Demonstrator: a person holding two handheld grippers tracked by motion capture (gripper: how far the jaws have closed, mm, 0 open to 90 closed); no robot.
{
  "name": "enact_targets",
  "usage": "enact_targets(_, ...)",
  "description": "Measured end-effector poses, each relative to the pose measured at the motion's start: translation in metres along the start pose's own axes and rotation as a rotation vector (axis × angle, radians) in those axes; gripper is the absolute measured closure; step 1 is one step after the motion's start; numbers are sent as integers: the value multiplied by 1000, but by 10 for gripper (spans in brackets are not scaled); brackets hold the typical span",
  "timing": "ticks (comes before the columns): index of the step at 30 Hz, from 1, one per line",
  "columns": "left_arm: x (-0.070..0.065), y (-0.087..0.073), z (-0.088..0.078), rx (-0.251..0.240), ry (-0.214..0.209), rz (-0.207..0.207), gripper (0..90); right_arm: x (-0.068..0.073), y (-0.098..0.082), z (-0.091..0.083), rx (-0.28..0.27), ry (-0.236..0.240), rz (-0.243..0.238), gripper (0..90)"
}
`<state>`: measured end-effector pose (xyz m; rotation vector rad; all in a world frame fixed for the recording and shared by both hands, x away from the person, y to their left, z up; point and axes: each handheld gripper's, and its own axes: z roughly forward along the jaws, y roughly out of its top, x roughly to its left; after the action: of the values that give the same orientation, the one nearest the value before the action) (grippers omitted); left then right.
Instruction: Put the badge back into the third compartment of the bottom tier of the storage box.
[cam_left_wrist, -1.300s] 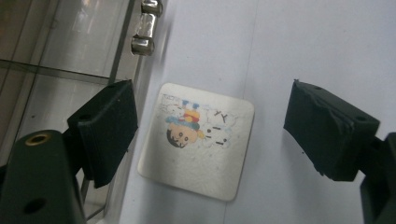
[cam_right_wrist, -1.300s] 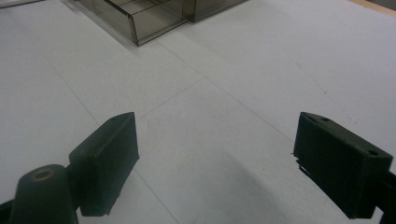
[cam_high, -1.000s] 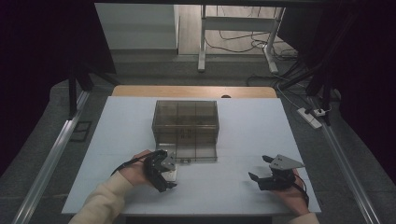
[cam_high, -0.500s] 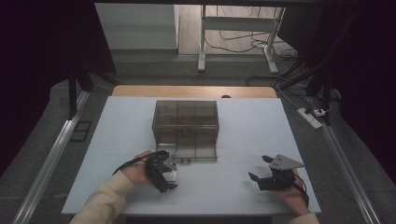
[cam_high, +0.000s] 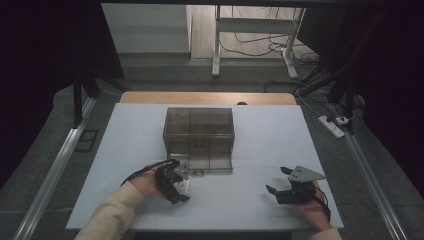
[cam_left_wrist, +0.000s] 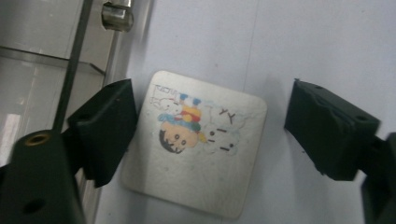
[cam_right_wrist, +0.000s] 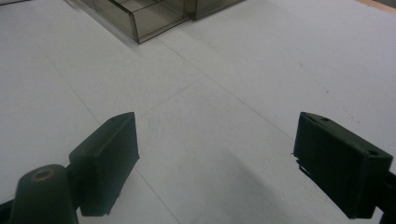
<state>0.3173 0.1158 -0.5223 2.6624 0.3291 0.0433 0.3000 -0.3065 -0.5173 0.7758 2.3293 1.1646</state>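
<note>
Your left gripper (cam_left_wrist: 205, 135) points down at the cartoon card (cam_left_wrist: 196, 142) lying flat on the white table (cam_high: 260, 140), just beside the clear box (cam_high: 199, 137); its jaws, just closing a little, straddle the card, one touching its edge. Your right gripper (cam_high: 278, 181) rests well apart, jaws wide open over bare table.

the card (cam_left_wrist: 196, 144) is off-white with rounded corners and carries a cartoon print: a round-faced figure with dark hair, touches of red, yellow and blue, and two small white characters with dash-like eyes. the box (cam_high: 199, 137) is smoky brown and see-through, and it stands on a pale blue-white table (cam_high: 260, 200). both the left gripper (cam_high: 176, 185) and the right gripper (cam_high: 280, 182) are black, and the sleeve (cam_high: 112, 217) is cream.
</note>
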Motion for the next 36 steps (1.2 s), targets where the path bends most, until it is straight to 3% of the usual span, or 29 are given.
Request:
enact_targets(4, 2, -2, -2, -4, -1, -2, 244, 0, 0, 0, 3, -2, -1, 137)
enact_targets(16, 1, -3, -2, 8, -8, 11, 214, 0, 0, 1, 14, 4, -1, 138)
enact_targets(24, 0, -5, -5, 3, -4, 34, 327, 0, 0, 1, 17, 7, -2, 138)
enact_targets(32, -3, -4, -6, 1, 14, 41, 330, 0, 0, 0, 12, 3, 0, 138)
enact_targets(36, -3, -4, -12, -35, -6, 35, 330, 0, -1, 1, 13, 3, 1, 138)
